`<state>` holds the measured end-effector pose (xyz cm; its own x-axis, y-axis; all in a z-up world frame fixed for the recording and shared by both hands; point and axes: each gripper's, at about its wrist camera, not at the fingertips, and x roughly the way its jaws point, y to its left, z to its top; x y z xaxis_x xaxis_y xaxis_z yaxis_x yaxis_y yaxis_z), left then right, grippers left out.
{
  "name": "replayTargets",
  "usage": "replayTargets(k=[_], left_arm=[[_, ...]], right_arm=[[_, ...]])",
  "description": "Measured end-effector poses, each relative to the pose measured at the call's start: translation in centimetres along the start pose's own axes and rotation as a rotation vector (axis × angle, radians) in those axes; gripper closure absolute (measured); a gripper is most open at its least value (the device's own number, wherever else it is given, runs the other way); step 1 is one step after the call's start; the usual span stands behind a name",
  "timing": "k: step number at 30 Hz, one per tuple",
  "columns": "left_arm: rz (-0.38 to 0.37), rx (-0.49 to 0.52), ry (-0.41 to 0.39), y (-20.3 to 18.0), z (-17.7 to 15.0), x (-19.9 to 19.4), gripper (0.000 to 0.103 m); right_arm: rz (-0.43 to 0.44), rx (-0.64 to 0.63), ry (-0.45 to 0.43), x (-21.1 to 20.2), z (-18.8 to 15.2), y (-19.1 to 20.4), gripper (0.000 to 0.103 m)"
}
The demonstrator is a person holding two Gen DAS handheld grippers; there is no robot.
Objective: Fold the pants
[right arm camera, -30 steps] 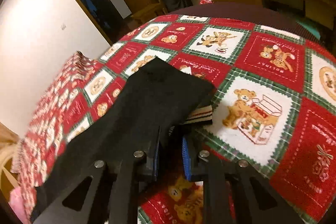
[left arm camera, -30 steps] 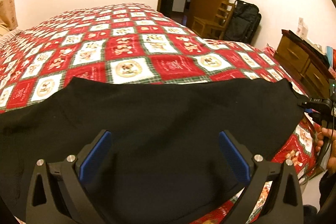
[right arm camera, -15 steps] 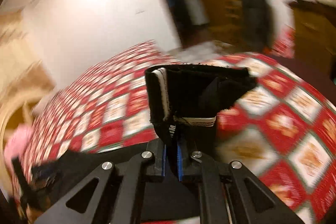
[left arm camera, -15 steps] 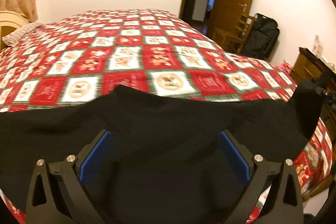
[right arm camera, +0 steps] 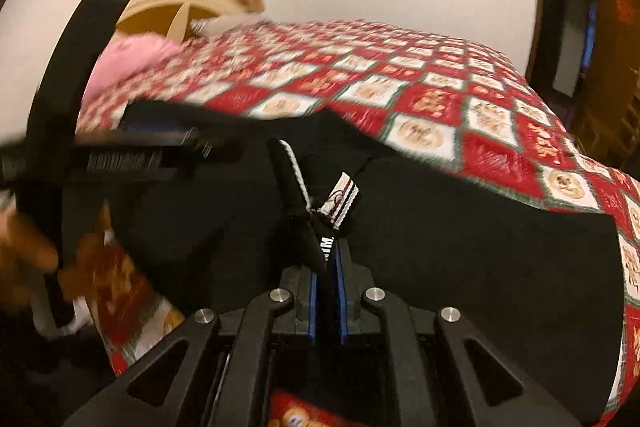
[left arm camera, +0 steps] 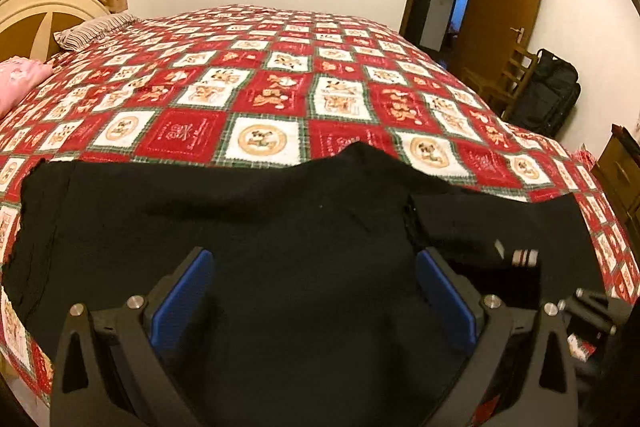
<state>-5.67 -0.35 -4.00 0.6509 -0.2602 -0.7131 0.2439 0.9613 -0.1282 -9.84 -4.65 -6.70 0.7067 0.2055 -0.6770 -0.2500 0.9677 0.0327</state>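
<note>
Crosswise on the bedspread (left arm camera: 264, 99) lie black pants (left arm camera: 280, 235); right tool (right arm camera: 325, 267) pinches their waistband, left tool (left arm camera: 316, 291) spread.

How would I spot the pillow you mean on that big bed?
Start from the bed's red patchwork quilt and follow it to the cream arched headboard. Two pillows lie there: pick the striped pillow against the headboard, not the pink pillow nearer the bed's edge.
</note>
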Motion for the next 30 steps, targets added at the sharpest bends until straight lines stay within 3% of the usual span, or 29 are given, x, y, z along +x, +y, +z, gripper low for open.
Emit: replayTargets(k=[6,8,12,15,17,19,24,26,28,30], left_arm=[[-0.036,0.032,-0.005,-0.2,-0.3,-0.1,0.000],[-0.079,0.033,0.008,-0.2,-0.1,0.0,0.000],[-0.267,-0.018,0.131,-0.3,0.0,1.0,0.000],[-0.463,-0.117,0.218,-0.5,-0.2,1.8,0.000],[-0.531,-0.182,0.274,-0.8,-0.3,2.8,0.000],[-0.543,-0.227,0.337,-1.3,-0.4,4.0,0.000],[-0.613,-0.238,0.363,-3.1,0.3,4.3,0.000],[-0.590,-0.203,0.390,-4.4,0.1,4.9,0.000],[-0.541,-0.135,0.369,-6.0,-0.1,4.6,0.002],[-0.524,-0.067,0.357,-7.3,-0.3,4.2,0.018]], right_arm=[[-0.100,-0.220,-0.040,0.0,-2.2,2.8,0.095],[-0.123,-0.304,-0.049,-0.1,-2.8,3.6,0.095],[-0.150,-0.345,-0.073,-0.7,-3.3,3.7,0.095],[-0.176,-0.350,-0.110,-1.9,-3.5,3.7,0.095],[-0.203,-0.388,-0.137,-2.2,-3.5,4.3,0.095],[-0.224,-0.424,-0.144,-2.1,-3.5,4.8,0.095],[-0.252,-0.502,-0.119,-1.3,-4.5,5.8,0.095],[-0.252,-0.502,-0.122,-1.4,-4.5,5.9,0.095],[-0.240,-0.495,-0.131,-1.8,-4.5,5.8,0.095],[-0.224,-0.495,-0.136,-2.0,-4.5,5.7,0.095]])
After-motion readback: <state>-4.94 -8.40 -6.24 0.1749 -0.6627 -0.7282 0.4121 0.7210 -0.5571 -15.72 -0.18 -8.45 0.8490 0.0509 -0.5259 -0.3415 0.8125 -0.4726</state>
